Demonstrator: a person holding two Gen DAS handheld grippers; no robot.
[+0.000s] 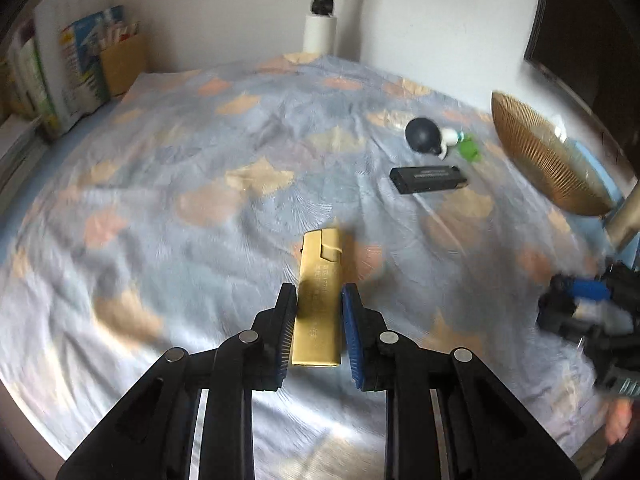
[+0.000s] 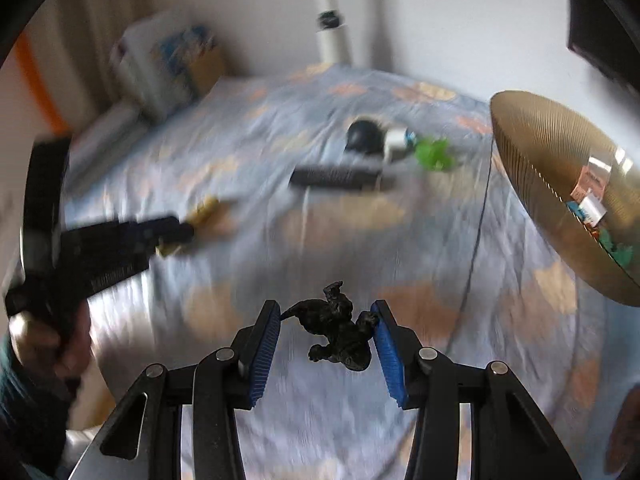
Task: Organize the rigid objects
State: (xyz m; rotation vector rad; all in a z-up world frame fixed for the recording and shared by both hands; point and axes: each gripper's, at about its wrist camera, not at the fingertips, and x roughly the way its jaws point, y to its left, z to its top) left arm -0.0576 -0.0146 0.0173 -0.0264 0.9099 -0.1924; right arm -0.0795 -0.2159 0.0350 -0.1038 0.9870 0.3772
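My left gripper [image 1: 318, 300] is shut on a gold rectangular lighter [image 1: 319, 296] that sticks out forward between the pads, above the bedsheet. My right gripper [image 2: 326, 320] is shut on a small black figurine [image 2: 336, 330], held above the sheet; the view is blurred by motion. A ribbed gold bowl [image 2: 532, 160] sits at the right with several small items inside; it also shows in the left wrist view [image 1: 536, 148]. On the sheet lie a black bar-shaped device [image 1: 428, 178], a dark ball [image 1: 422, 132] with a white piece, and a green toy [image 1: 470, 150].
The bed is covered by a blue sheet with orange patches [image 1: 200, 200]. Books and boxes [image 1: 76, 68] stand at the far left by the wall. A white pole [image 1: 322, 12] rises at the back. The left gripper shows in the right wrist view [image 2: 120, 240].
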